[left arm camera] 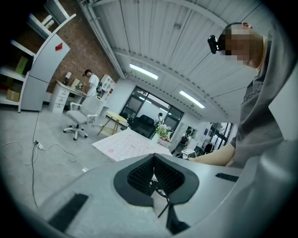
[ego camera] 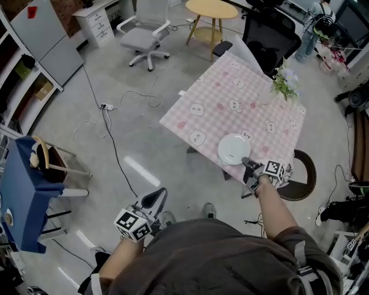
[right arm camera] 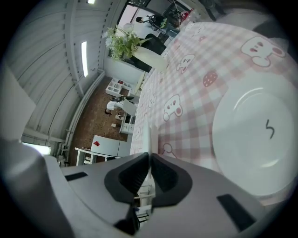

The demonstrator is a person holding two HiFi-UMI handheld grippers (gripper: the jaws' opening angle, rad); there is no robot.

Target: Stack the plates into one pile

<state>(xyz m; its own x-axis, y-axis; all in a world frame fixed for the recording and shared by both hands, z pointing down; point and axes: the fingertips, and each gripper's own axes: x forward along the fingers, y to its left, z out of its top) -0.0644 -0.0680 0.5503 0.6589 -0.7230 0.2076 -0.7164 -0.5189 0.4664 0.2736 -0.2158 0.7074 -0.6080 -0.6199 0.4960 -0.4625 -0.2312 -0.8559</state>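
Note:
A white plate lies near the front edge of the pink checked table. My right gripper sits at its near rim. In the right gripper view the gripper is shut on a thin white plate rim, seen edge-on. Beside it, a second white plate with a dark mark rests on the cloth. The head view does not separate the two plates. My left gripper hangs over the floor, far from the table. Its jaws are shut with nothing between them.
A vase of flowers stands at the table's far right corner. A round dark chair is tucked at the table's right front. An office chair, a round wooden table and a floor cable lie beyond.

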